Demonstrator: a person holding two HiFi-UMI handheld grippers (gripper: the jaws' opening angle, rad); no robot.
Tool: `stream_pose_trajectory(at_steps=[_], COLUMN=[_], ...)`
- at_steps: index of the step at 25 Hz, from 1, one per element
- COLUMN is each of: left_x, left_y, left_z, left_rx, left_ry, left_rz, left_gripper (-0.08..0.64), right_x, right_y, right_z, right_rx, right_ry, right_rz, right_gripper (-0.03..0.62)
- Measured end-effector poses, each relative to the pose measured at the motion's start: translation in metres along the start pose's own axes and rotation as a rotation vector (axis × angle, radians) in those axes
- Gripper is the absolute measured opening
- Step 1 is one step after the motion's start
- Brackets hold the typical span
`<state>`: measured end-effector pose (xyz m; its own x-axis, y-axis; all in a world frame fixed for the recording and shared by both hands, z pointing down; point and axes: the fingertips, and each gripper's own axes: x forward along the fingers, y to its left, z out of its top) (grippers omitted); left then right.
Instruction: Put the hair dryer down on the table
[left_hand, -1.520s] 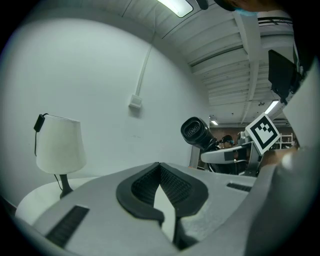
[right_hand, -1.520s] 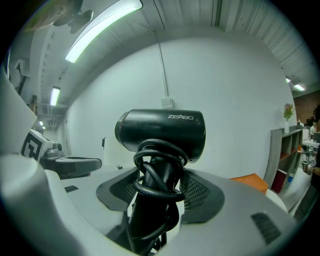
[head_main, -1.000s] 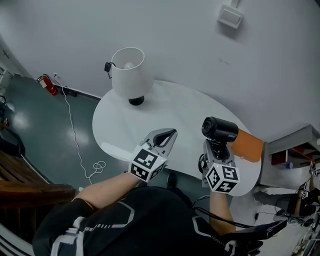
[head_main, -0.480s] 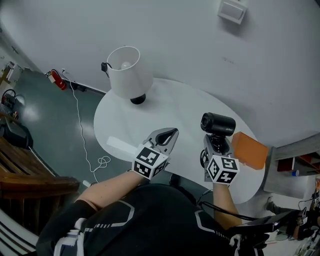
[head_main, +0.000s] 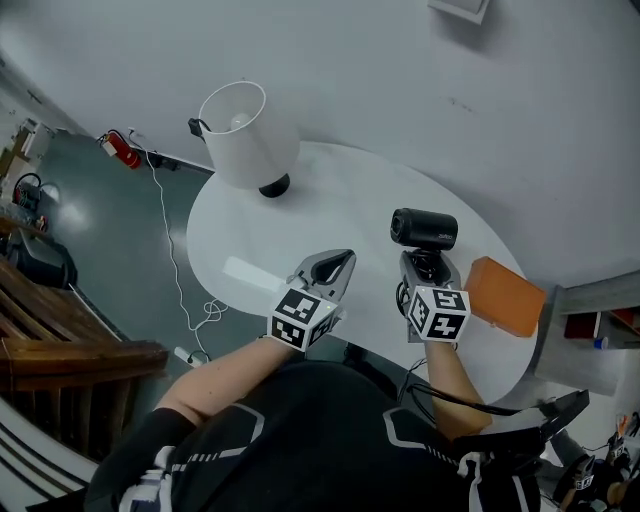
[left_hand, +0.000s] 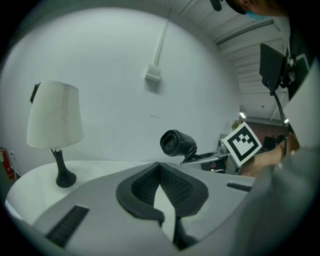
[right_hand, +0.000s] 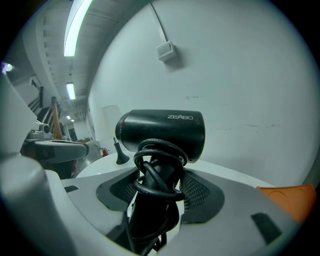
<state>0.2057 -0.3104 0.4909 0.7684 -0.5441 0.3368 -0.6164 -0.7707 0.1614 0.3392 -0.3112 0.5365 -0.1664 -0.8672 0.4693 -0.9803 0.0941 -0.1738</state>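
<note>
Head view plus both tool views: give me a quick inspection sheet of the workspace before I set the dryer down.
Surface: white oval table, with a broad bare area in the middle.
Job's things: black hair dryer, held by its handle, not yet set down.
Clutter: white-shaded table lamp at the far left; flat orange box at the right edge.
Tools: left tool shut with nothing in it; right tool shut on the dryer's handle.
Cables: black cord coiled round the dryer's handle; white cable on the floor.
Surroundings: white wall box; red fire extinguisher on the floor.
</note>
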Motion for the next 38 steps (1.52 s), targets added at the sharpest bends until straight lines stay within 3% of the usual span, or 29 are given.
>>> stream_pose_trajectory(at_steps=[12,38], left_x=[0.013,0.029], left_y=[0.013,0.016], left_z=[-0.028,-0.063], left_rx=[-0.046,-0.116], left_ry=[0.046,0.114], left_rz=[0.08,0.129], left_gripper=[0.006,0.006], right_x=[0.046,0.101], right_y=[-0.012,-0.038], right_z=[-0.027,-0.095], right_rx=[0.009,0.018], right_ry=[0.089,0.286], right_rz=[0.041,0.032], right_gripper=[0.265,0.265])
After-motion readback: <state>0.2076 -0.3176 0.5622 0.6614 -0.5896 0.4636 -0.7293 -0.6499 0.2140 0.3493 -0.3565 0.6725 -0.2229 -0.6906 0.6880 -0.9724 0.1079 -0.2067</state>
